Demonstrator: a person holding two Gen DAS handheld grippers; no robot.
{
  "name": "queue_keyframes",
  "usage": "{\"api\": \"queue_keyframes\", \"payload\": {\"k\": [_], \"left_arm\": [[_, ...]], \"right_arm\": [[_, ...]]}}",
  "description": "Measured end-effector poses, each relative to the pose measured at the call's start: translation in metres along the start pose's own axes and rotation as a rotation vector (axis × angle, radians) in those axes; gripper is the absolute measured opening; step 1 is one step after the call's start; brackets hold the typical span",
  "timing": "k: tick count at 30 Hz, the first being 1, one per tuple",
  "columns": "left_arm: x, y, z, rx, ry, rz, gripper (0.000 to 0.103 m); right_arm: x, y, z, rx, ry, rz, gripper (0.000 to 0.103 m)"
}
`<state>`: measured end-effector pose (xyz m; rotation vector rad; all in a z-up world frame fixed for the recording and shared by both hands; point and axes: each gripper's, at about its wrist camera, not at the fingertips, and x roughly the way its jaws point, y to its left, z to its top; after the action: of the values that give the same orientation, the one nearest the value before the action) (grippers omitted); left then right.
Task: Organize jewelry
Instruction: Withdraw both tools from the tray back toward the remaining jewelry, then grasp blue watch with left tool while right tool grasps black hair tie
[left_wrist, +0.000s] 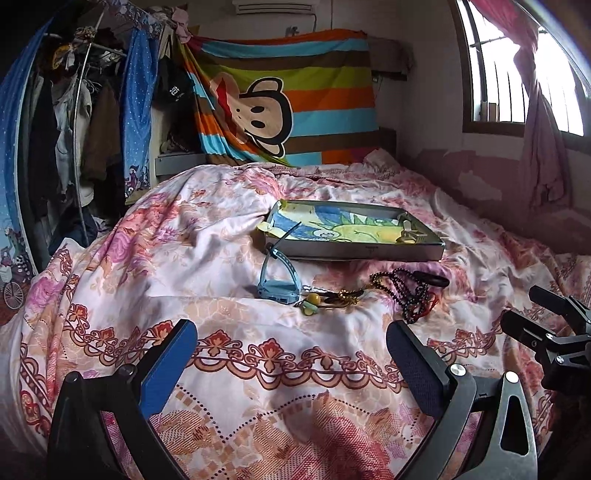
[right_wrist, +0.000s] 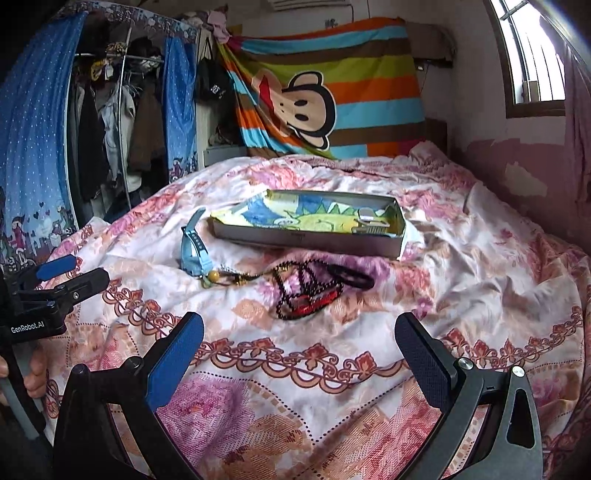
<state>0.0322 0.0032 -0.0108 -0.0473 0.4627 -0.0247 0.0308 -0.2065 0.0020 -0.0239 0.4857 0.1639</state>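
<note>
honestly, both my left gripper and right gripper hang empty, jaws spread wide. the bead necklace lies tangled on the bed at twelve o'clock, just short of the box; pinching one loop could drag the neighbouring charm along.

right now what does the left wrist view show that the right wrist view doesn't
Only the left wrist view shows the right tool from the side, at its right edge. Only the right wrist view shows the left tool from the side, with a hand below it. Both show the shallow box on the floral bedspread, the blue watch, the dark bead necklace and the yellow bead charm lying in front of it.
</note>
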Motion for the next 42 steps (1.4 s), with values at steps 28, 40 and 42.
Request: {"api": "queue_keyframes", "payload": {"k": [28, 40, 42], "left_arm": [[0.018, 0.009, -0.005, -0.028, 0.091, 0.044, 0.103], [0.042, 0.018, 0.006, -0.046, 0.121, 0.034, 0.103], [0.051, 0.019, 0.011, -0.046, 0.137, 0.032, 0.103]], "right_arm": [[0.029, 0.003, -0.011, 0.015, 0.128, 0.007, 0.102], [0.051, -0.007, 0.001, 0.015, 0.16, 0.04, 0.102], [0.057, -0.01, 0.004, 0.012, 0.166, 0.05, 0.102]]}}
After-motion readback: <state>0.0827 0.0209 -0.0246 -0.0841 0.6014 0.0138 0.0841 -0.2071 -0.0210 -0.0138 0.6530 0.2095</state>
